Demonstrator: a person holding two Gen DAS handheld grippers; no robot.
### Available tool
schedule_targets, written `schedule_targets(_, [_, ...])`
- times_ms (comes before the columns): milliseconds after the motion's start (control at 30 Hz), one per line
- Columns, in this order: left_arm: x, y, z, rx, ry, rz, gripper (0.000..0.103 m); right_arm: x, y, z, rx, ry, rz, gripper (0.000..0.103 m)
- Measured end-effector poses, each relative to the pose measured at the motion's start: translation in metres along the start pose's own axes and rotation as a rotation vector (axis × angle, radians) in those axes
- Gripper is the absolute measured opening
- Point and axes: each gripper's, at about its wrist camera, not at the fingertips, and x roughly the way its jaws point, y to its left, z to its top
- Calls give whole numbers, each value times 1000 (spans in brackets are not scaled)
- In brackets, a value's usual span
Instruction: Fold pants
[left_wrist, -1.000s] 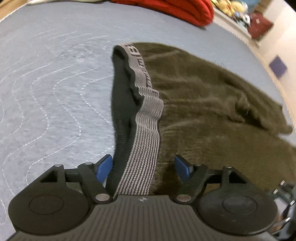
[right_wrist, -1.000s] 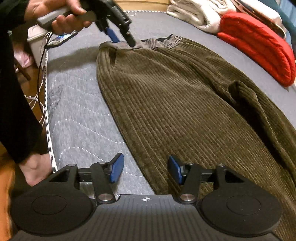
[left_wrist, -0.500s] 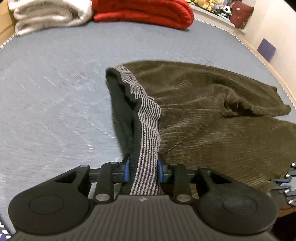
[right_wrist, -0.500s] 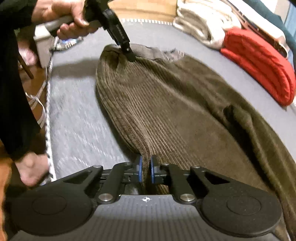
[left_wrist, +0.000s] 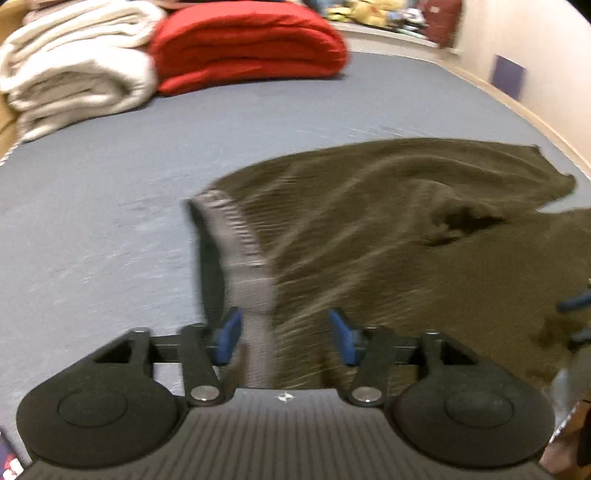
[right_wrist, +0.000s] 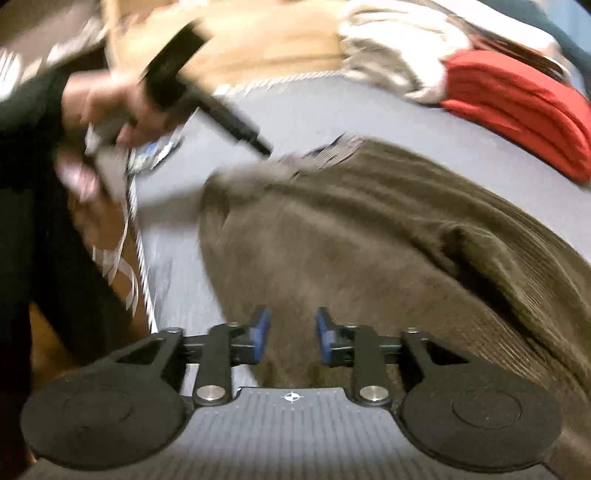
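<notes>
On the bed (left_wrist: 110, 192) one pants (left_wrist: 406, 229) between two just-reopened, apart tools (left_wrist: 284, 334) (right_wrist: 290, 339).

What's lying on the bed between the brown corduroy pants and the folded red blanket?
Nothing: bare grey-blue mattress separates the brown corduroy pants from the folded red blanket, clearest in the left wrist view.

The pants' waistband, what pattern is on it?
Grey waistband with thin stripes, clearest in the left wrist view.

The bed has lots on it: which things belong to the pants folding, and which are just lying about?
In the job:
- brown corduroy pants
- left gripper
- right gripper

Lying about:
- red folded blanket
- cream folded blanket
- stuffed toys, blurred
</notes>
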Motion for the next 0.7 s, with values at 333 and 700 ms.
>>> schedule_targets(333, [46, -24, 13, 52, 112, 89, 34, 28, -15, -30, -10, 190, -121, 37])
schedule_targets(700, [36, -48, 73, -65, -62, 51, 39, -54, -45, 31, 220, -164, -313, 48])
